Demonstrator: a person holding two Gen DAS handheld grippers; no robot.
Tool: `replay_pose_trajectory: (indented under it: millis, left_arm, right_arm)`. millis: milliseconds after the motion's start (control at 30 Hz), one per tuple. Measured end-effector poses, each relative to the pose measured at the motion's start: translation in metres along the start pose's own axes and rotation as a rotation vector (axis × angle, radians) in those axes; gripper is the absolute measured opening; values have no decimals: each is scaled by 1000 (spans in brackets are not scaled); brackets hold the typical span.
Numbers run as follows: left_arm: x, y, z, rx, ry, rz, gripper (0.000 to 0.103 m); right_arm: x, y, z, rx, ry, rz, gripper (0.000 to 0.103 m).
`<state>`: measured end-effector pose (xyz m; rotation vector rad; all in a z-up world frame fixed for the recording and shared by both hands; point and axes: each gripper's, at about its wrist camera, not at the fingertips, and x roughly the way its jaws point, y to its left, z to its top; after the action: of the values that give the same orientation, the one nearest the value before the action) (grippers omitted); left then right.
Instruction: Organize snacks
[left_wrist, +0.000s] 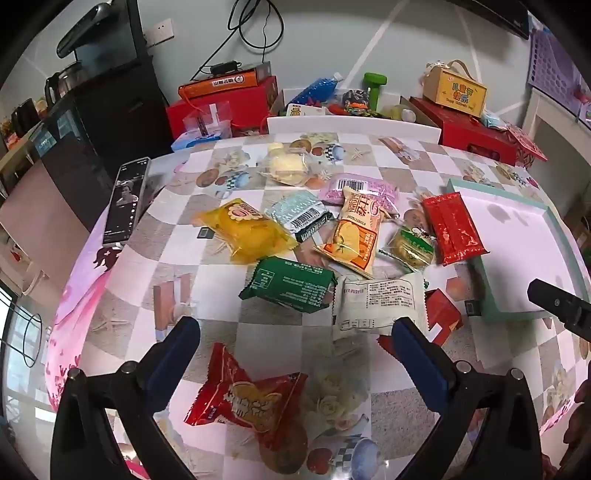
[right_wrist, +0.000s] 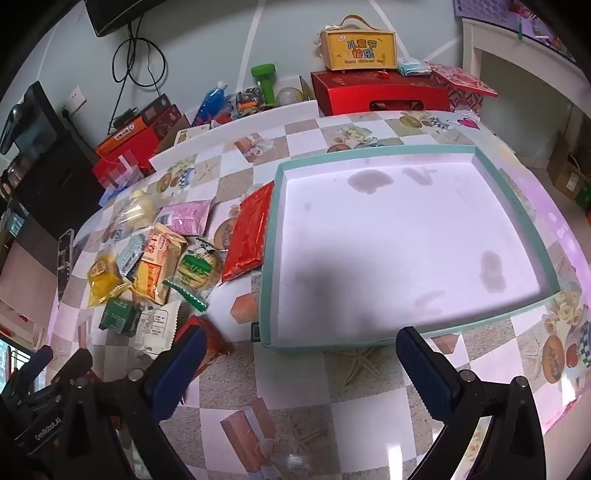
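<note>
Snacks are being left scattered on the tabletop (left_wrist: 221, 295): a yellow pack (left_wrist: 245, 230), a green pack (left_wrist: 290, 285), a white pack (left_wrist: 380, 301), an orange pack (left_wrist: 352, 236) and a long red pack (left_wrist: 452, 229), the last lying against the tray's (right_wrist: 267, 266) left wall. A red pack (left_wrist: 251, 400) is lying nearest, between the fingers of the left gripper (left_wrist: 295, 332), untouched, the jaws being held wide apart. The right gripper (right_wrist: 301, 345) is being held over the tray's near edge, jaws likewise released and gripping nothing.
</note>
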<state>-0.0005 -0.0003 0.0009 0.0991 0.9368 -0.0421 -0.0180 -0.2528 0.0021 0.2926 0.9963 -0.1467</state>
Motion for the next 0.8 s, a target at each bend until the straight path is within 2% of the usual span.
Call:
replay_pose_trajectory:
  millis: [133, 167, 533, 700, 800]
  left_arm:
    - [1, -8, -1, 1, 0, 21, 103]
    - [7, -5, 1, 3, 7, 1, 103]
    - [9, -3, 8, -20, -18, -35, 103]
    - [5, -5, 10, -3, -53, 3, 103]
    - [4, -3, 13, -16, -52, -6, 103]
  right_arm:
    - [-4, -3, 2, -12, -11, 0, 103]
    - [3, 4, 0, -26, 8, -19, 103]
    - [5, 6, 0, -37, 12, -22, 103]
    - [7, 7, -1, -44, 15, -23, 103]
    - [7, 7, -1, -47, 15, -22, 103]
